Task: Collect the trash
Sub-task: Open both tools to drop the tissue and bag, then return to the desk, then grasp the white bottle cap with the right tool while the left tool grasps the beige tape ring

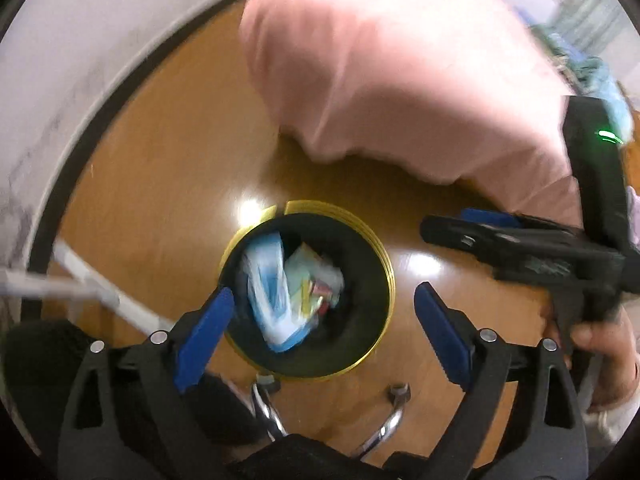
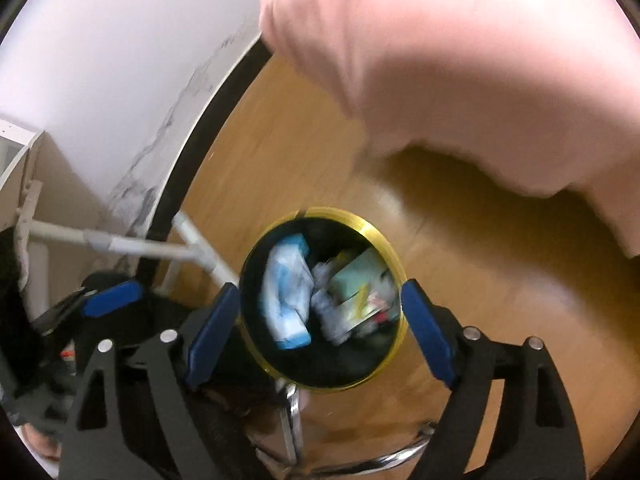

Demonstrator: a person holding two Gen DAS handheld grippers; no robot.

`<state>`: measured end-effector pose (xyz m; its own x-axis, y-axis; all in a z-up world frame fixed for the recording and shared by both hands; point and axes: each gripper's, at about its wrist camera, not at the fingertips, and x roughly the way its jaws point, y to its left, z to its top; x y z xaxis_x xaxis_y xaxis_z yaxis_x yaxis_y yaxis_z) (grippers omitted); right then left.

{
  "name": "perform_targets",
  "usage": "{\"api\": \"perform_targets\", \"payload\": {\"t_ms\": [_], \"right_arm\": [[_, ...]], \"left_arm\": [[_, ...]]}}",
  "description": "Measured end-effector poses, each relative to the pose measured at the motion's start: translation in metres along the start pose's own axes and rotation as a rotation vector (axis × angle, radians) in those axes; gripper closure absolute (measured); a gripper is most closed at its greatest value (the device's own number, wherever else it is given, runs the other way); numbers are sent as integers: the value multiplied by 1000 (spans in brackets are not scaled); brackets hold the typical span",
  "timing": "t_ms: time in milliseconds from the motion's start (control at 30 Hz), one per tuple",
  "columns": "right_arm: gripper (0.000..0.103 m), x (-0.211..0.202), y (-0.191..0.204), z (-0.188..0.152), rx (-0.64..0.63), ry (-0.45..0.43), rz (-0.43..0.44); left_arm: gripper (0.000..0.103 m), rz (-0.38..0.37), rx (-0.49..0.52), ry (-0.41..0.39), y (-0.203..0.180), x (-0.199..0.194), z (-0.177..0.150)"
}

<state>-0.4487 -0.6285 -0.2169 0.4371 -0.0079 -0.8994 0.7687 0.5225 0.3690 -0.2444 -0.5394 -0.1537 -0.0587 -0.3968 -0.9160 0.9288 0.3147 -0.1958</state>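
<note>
Both the left hand-held gripper (image 1: pixel 320 332) and the right hand-held gripper (image 2: pixel 320 332) hang released and empty. The trash bin (image 1: pixel 384 264) stands directly below on the floor (image 1: pixel 160 140), its mouth between each one's fingers, neither clearly nearer.

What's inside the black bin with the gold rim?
The bin holds a blue-and-white plastic wrapper, a pale green packet and crumpled bits beside them. Whatever lies beneath that pile, and the bin's bottom, is covered.

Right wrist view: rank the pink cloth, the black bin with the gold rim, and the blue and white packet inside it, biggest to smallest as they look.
1. pink cloth, though it hangs nearer the camera, so its true size is unsure.
2. black bin.
3. blue and white packet, lying inside the bin.
</note>
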Motion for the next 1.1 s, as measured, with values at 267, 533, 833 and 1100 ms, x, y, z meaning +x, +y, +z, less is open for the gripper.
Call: {"api": "perform_targets", "payload": {"t_ms": [267,533,833,1100], "right_arm": [[7,-120,104,13,-291,-407,-172],[7,-129,289,1,-673,-446,-26],[7,-82,479,3,-907,-291,262],[7,-17,584,3,-1092,-213,202]], "left_arm": [[7,127,5,-570,20,-224,-18],[7,587,-415,-658,198,-347,-104],[7,617,-671,-468,364,-377,-179],[7,571,-654,-403,442,-354,-175]]}}
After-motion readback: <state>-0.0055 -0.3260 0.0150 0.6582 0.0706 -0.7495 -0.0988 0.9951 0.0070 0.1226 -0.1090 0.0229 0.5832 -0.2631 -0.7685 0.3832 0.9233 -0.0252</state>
